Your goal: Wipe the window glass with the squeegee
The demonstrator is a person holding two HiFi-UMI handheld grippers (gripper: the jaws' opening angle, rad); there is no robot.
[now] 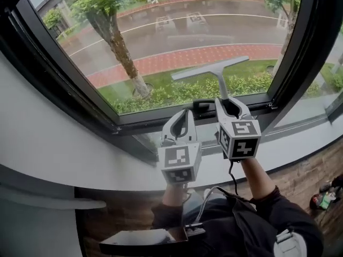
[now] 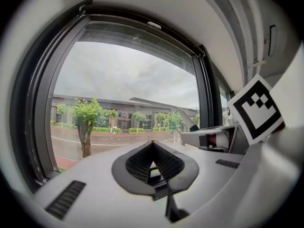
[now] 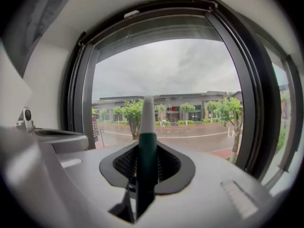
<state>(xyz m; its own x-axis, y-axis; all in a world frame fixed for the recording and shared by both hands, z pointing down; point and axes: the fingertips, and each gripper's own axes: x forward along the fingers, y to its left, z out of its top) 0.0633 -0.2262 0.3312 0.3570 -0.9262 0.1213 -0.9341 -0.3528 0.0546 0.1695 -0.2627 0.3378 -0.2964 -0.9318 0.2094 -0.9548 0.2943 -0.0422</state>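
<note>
While the right gripper (image 1: 229, 101) is clamped on its dark green handle, the grey T-shaped squeegee (image 1: 212, 68) sits up against the lower part of the big window glass (image 1: 177, 20), just above the bottom rail of the black window frame (image 1: 69, 84). Its long pale blade is tilted, with the right end a bit higher than the left in the head view. Honestly can't tell if the rubber edge is actually touching the pane or just hovering close to it. From the right gripper view you see the handle running straight up between the two jaws, green at the bottom and light grey toward the tip.

Left gripper (image 1: 187, 112) is just beside the right one, a little lower and nearer the person. Its jaws are pinched together with nothing in them, and it points at the bottom rail of the frame.

Below both is the curved white sill (image 1: 53, 143), and the person's dark sleeve (image 1: 268, 197) shows behind the right gripper. Outside it looks rainy: a wet grey road (image 1: 214, 28), a red brick path (image 1: 182, 59), a green hedge (image 1: 182, 92) and a leafy tree (image 1: 115, 36) on the left.
</note>
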